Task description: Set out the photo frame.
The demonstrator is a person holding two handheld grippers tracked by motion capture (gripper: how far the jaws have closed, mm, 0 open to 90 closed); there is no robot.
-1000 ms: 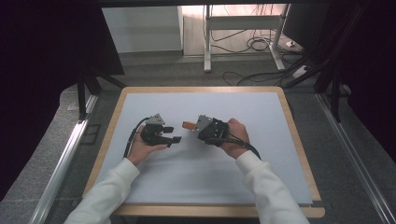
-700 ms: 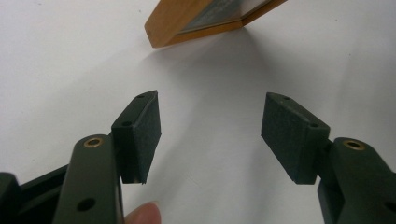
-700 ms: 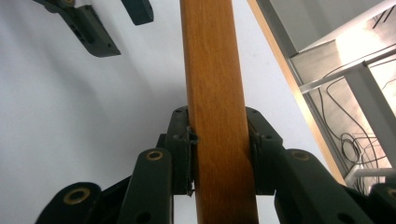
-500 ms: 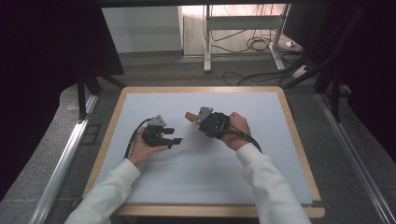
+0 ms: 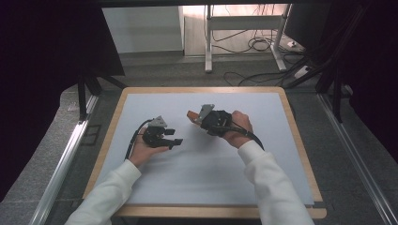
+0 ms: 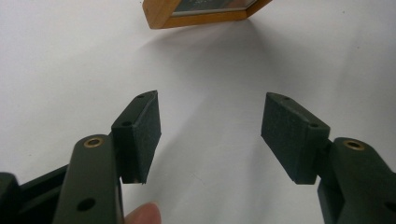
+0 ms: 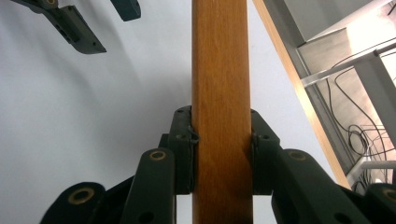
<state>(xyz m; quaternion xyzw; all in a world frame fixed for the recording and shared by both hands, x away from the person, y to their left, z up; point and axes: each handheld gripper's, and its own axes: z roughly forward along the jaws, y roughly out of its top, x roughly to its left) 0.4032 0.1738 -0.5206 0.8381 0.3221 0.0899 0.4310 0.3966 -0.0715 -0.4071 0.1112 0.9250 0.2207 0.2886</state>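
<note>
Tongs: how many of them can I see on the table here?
2. The left tongs sit open beside the person's left hand; the right tongs are clamped on a wooden frame near the table's middle.

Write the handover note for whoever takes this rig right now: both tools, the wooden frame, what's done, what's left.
Right tool: shut on the wooden frame, pads pressing both faces of its edge; the jaws have just been closing. The frame is held edge-up above the white mat, near its middle.
Left tool: open, nothing between its jaws, low over the mat and pointing toward the frame.
Done: frame gripped and off the mat.
Left: probably bring the left tool onto the frame, or set the frame down; its glass side faces the left tool, so go gently.
</note>
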